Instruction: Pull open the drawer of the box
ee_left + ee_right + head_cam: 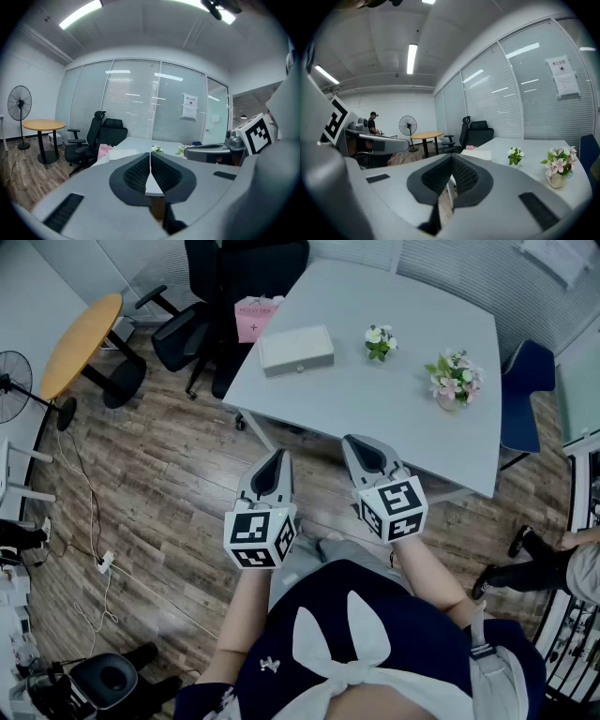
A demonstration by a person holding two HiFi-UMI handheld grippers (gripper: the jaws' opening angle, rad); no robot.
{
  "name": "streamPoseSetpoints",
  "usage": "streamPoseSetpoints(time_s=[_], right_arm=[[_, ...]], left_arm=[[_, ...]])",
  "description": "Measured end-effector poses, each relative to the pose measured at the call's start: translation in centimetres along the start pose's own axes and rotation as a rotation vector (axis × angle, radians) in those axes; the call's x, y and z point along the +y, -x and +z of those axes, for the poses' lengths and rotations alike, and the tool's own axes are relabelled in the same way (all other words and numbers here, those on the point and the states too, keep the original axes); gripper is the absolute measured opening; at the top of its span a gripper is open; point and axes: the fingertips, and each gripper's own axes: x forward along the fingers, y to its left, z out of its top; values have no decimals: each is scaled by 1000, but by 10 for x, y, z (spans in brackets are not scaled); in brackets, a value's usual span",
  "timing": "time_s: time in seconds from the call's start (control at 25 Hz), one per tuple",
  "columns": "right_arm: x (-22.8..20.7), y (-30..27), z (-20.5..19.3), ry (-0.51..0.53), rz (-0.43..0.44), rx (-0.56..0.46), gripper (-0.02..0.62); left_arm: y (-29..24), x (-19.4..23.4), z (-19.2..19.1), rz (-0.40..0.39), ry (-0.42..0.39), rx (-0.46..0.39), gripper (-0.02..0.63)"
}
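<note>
Left gripper (pixel 277 463), right gripper (pixel 357 446): I hold both side by side over the wood-plank floor (pixel 169 474), just short of the table's near edge. On each, the jaws are closed and empty, ribbed black pads meeting.

Box (pixel 296 350): pale, smooth, rectangular. It sits near the left edge of the grey table (pixel 394 409), well apart from both grippers, with open tabletop before it.

Two flower pots (pixel 380 341) stand to its right.

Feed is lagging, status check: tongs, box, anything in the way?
Left tongs and right tongs shut, empty, short of the table. Box at its far left, drawer looks closed, untouched. White flowers and pink flowers stand apart to its right.
</note>
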Motion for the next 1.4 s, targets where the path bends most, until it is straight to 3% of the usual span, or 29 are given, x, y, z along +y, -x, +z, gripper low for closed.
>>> streamPoseSetpoints(time_s=[0.72, 1.04, 1.12, 1.2, 1.4], right_arm=[[-14, -16, -11, -15, 27, 20, 6], [-36, -53, 6, -27, 29, 13, 108], [-42, -63, 10, -30, 24, 12, 123], [-49, -76, 15, -31, 21, 14, 135], [-67, -108, 24, -38, 8, 29, 157]], left_arm=[[-19, 3, -11, 39, -46, 45, 28], [-56, 25, 4, 9, -59, 35, 31], [-66, 32, 6, 0, -59, 39, 56], [-79, 41, 10, -11, -54, 44, 123], [-108, 67, 18, -4, -50, 64, 172]])
